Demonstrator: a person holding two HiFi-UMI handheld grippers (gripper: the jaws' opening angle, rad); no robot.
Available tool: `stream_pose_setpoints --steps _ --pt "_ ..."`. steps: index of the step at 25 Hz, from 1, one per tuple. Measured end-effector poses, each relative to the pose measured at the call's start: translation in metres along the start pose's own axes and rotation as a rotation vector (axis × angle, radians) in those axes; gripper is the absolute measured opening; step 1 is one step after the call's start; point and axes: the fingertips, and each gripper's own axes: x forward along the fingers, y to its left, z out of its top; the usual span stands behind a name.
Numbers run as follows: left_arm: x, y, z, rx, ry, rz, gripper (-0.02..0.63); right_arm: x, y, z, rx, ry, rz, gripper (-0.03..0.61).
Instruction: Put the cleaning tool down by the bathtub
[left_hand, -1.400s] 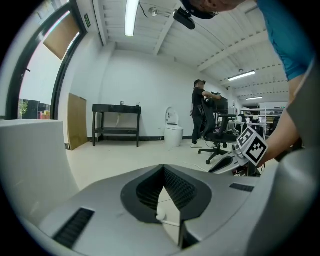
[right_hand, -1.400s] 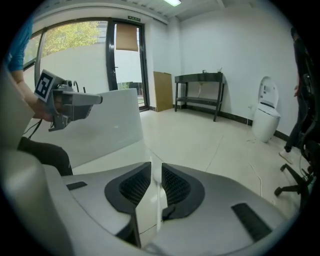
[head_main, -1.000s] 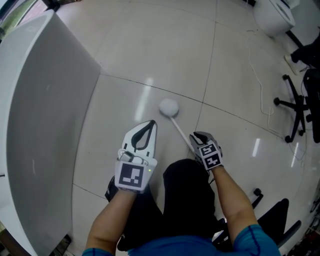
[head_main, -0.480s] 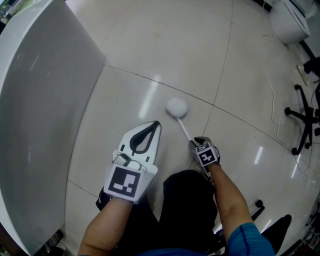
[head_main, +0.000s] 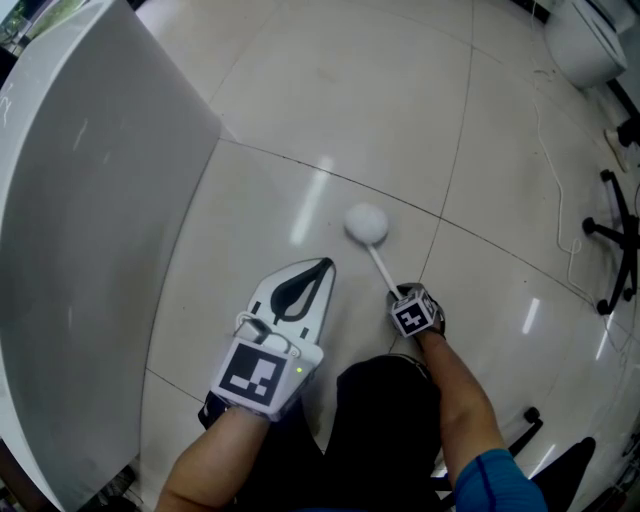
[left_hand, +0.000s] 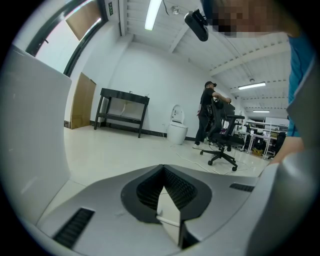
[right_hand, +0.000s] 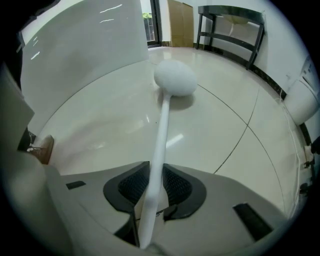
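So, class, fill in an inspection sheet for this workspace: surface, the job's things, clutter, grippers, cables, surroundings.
Surface: glossy pale floor tiles with dark grout lines.
Job's things: white cleaning tool, round head low at the floor, apart from the white bathtub.
Clutter: nothing seen.
Grippers: right gripper open, jaws have just been opening, tool handle between them; left gripper shut, empty.
Cables: thin white cable on the floor, far right.
Surroundings: toilet, office chair, black table.
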Motion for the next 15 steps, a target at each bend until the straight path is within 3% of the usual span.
stream_pose_setpoints --steps 15 --pt "0.0095 -0.0025 -0.0079 -0.015 0.034 -0.037 -0.005 0.0005 -0.0066 0.0071 0.014 -0.008 0.014 0.1"
